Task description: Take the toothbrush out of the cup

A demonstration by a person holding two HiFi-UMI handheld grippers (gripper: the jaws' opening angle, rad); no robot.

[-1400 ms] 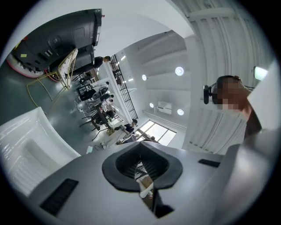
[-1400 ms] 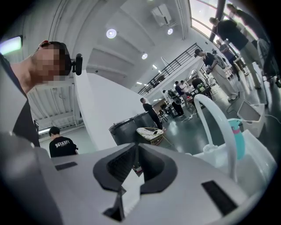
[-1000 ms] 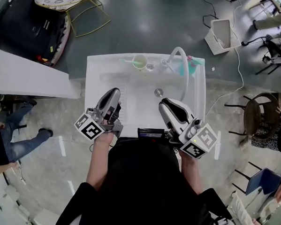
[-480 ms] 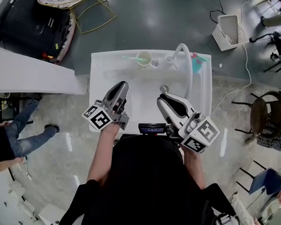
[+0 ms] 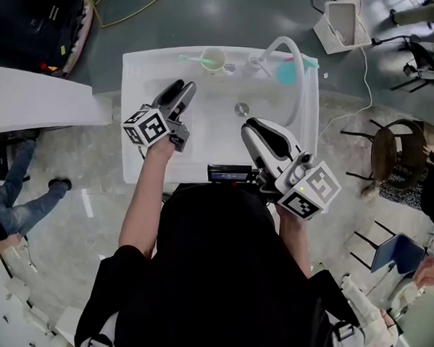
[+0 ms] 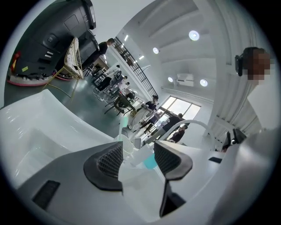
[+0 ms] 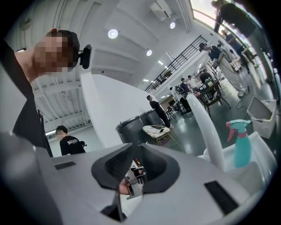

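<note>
A pale cup [image 5: 213, 59] stands at the far rim of the white sink [image 5: 142, 140], with a green toothbrush [image 5: 190, 58] sticking out of it to the left. My left gripper [image 5: 184, 87] reaches over the basin toward the cup and stops short of it. Its jaws have just been opening and now stand open with nothing between them. In the left gripper view [image 6: 138, 158] the cup [image 6: 126, 144] and toothbrush [image 6: 124, 122] show ahead through the gap. My right gripper [image 5: 250, 127] hovers near the drain [image 5: 241, 109], holding nothing; in the right gripper view [image 7: 137, 162] its pads are narrowly apart.
A white curved faucet [image 5: 289, 49] arches over the basin's right side, with a teal spray bottle [image 5: 286, 70] beside it. A black device [image 5: 231, 173] sits at the near rim. A white bin [image 5: 339, 23] and chairs stand on the floor around.
My left gripper has moved forward over the basin toward the cup, and its jaws went from shut to open. The right gripper has barely shifted.
</note>
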